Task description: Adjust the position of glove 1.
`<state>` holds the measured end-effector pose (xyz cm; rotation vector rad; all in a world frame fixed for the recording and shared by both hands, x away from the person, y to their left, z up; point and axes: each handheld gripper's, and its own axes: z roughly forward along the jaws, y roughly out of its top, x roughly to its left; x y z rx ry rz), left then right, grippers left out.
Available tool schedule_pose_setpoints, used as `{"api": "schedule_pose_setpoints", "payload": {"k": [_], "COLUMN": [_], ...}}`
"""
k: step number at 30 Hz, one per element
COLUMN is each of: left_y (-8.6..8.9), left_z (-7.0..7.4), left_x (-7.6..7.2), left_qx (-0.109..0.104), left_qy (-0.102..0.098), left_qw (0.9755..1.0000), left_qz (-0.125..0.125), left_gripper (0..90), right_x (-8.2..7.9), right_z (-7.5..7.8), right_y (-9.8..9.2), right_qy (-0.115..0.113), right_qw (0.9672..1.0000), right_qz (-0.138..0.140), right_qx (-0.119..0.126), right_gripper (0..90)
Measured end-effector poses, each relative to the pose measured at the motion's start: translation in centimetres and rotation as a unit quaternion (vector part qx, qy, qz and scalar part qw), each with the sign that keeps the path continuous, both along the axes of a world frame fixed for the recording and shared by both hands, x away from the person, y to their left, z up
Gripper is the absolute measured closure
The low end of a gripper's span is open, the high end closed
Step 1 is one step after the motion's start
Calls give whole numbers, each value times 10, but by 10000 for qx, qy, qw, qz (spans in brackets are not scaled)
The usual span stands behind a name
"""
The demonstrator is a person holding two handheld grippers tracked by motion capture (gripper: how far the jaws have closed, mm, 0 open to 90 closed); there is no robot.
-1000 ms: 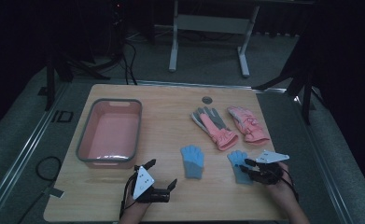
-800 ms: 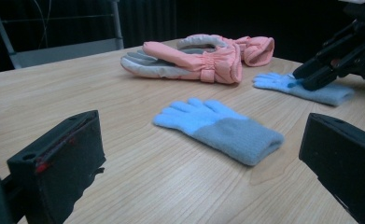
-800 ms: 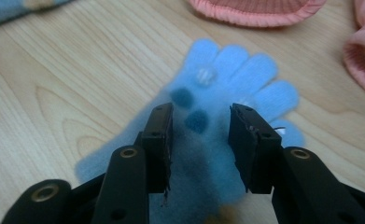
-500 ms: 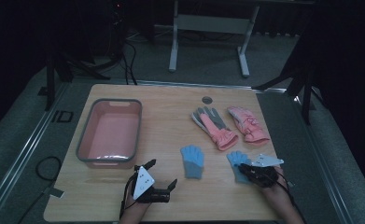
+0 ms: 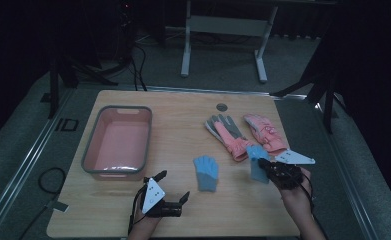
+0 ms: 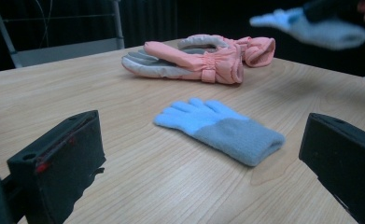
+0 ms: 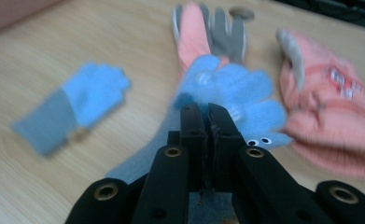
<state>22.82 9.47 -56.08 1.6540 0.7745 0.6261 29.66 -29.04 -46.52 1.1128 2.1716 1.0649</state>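
Note:
A blue knit glove (image 5: 256,161) hangs lifted off the wooden table, and my right gripper (image 5: 266,169) is shut on it. Its jaws have just been closing, and in the right gripper view they (image 7: 207,114) pinch the glove (image 7: 238,88) near its palm. A second blue glove (image 5: 206,172) lies flat at the table's middle front. My left gripper (image 5: 174,186) rests near the front edge, open, pointing at that glove (image 6: 220,126) with nothing between its jaws.
Two pink and grey winter gloves (image 5: 230,134) (image 5: 264,132) lie side by side behind the held glove. A pink tray with a grey rim (image 5: 89,150) stands at the left. A small round grommet (image 5: 222,107) sits near the table's far edge.
My right gripper has closed on the right blue glove and lifted it off the table, shifting a little toward the pink gloves. The left gripper has stayed put.

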Motion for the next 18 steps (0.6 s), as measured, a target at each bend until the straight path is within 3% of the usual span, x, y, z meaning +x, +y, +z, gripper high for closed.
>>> {"api": "schedule_pose_setpoints", "payload": {"k": [3,8,12,18], "left_y": [0,0,0,1], "left_z": [0,0,0,0], "left_x": [0,0,0,0], "left_qx": [-5,0,13,-18], "left_qy": [5,-2,-12,-2], "left_qw": [10000,10000,10000,10000], "left_qz": [-3,-17,-24,-23], "left_gripper": [1,0,1,1], "right_x": [2,6,9,15], "right_z": [21,42,44,31], "right_y": [17,48,73,108], "right_qy": [-137,-311,-328,-68], "right_qw": [9999,9986,9973,9952], "right_qz": [83,398,626,936], "right_qx": [54,126,211,273], "right_gripper": [863,863,863,863]}}
